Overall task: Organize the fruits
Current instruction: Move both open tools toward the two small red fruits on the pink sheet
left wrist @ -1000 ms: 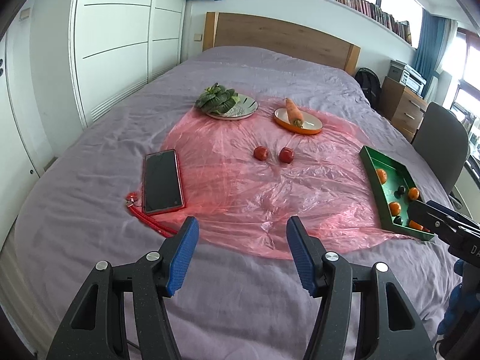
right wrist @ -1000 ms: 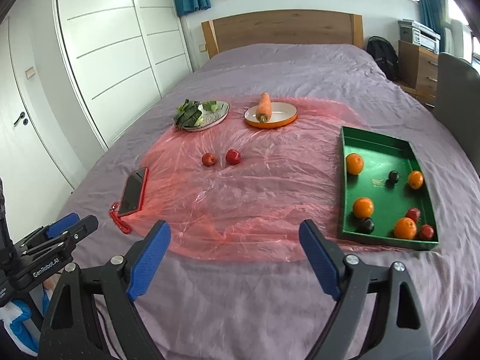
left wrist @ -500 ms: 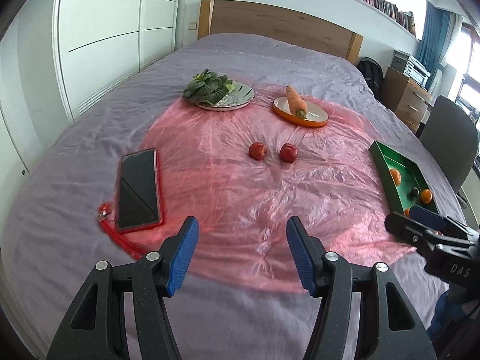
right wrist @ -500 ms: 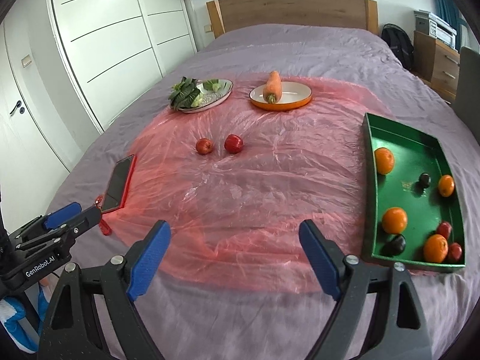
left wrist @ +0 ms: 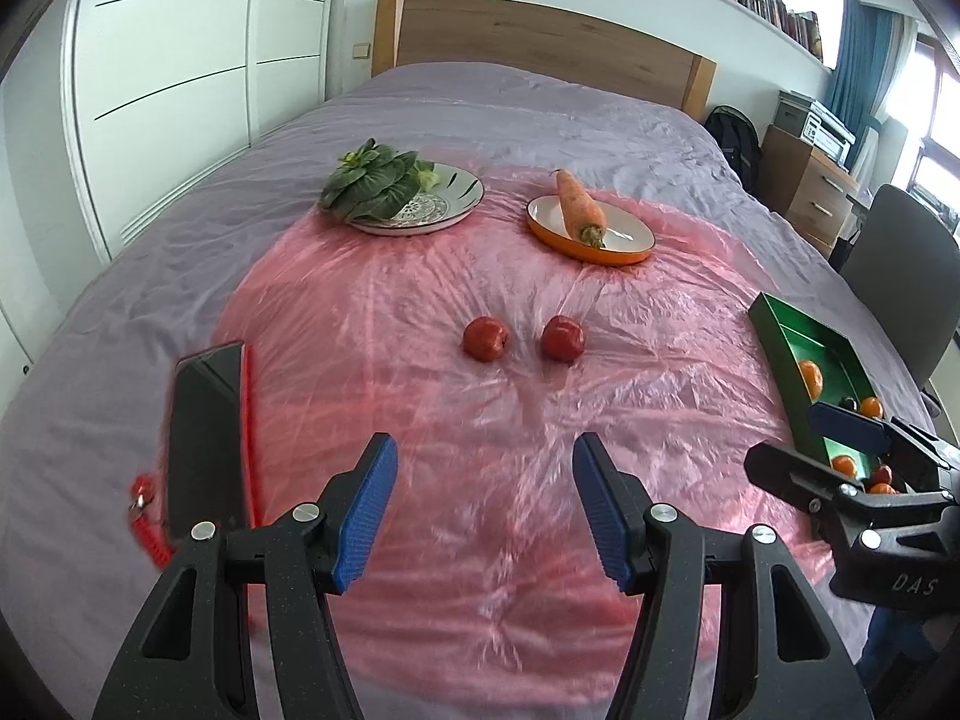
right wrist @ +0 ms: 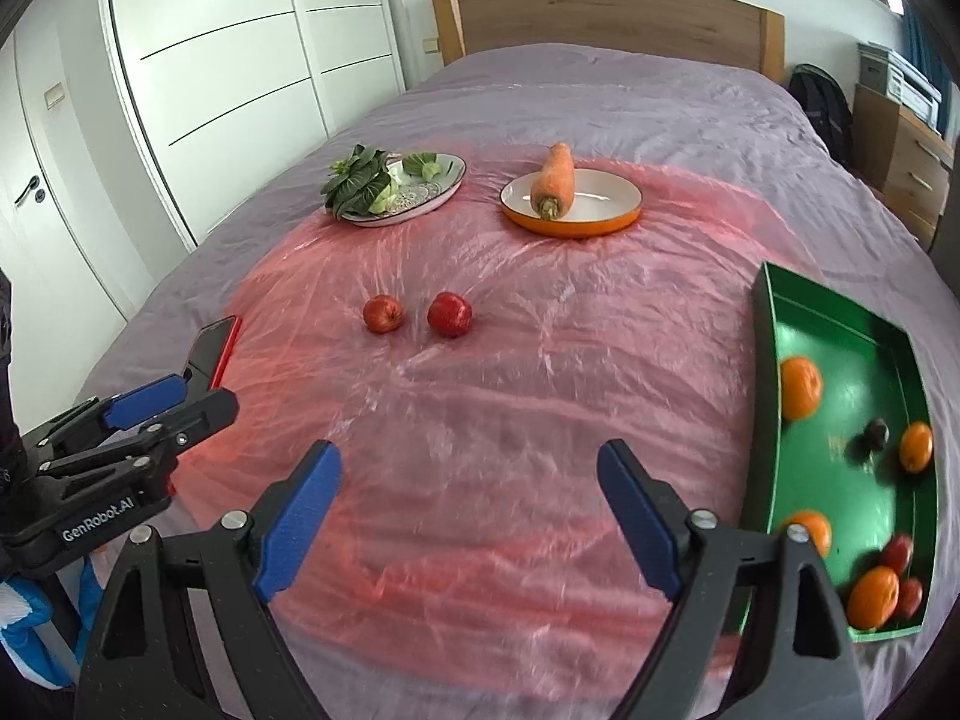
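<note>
Two red apples lie side by side on a pink plastic sheet on the bed: the left apple (left wrist: 485,338) (right wrist: 383,314) and the right apple (left wrist: 562,338) (right wrist: 449,314). A green tray (right wrist: 761,360) (left wrist: 780,336) at the right holds several oranges, small red fruits and dark fruits. My left gripper (left wrist: 485,507) is open and empty, short of the apples. My right gripper (right wrist: 468,516) is open and empty, over the sheet left of the tray.
A patterned plate (left wrist: 456,204) with leafy greens (left wrist: 366,180) and an orange plate (left wrist: 624,240) with a carrot (left wrist: 577,204) stand at the back. A phone in a red case (left wrist: 204,438) lies at the left. A chair (left wrist: 900,276) and dresser stand right of the bed.
Both grippers have moved forward over the bed toward the apples and the sheet. Both stay open and empty. Nothing on the bed has moved.
</note>
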Motion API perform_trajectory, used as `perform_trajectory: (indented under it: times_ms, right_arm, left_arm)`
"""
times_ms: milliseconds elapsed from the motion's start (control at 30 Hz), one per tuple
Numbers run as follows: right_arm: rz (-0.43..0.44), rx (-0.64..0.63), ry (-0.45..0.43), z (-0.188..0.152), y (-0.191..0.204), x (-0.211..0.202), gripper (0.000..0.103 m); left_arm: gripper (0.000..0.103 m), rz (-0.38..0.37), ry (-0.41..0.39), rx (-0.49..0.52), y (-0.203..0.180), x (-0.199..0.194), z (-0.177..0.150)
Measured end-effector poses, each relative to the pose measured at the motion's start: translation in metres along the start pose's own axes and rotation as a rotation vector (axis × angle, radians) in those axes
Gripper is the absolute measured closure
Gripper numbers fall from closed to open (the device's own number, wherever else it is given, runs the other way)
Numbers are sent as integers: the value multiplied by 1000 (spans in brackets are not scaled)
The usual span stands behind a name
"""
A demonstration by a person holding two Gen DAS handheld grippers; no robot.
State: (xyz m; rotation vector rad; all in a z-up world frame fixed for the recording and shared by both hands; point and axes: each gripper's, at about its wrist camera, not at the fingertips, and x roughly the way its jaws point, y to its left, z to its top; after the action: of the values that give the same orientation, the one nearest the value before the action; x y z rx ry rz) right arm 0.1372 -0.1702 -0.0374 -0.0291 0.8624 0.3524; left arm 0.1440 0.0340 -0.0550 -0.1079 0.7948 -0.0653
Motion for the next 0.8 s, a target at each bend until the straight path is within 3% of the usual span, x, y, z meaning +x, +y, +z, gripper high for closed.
perform_trajectory:
  times_ms: [800]
  right_arm:
    - [43,-46,22,47,-16,88,0]
  left_arm:
    - [48,-63,-12,18,16,99,44]
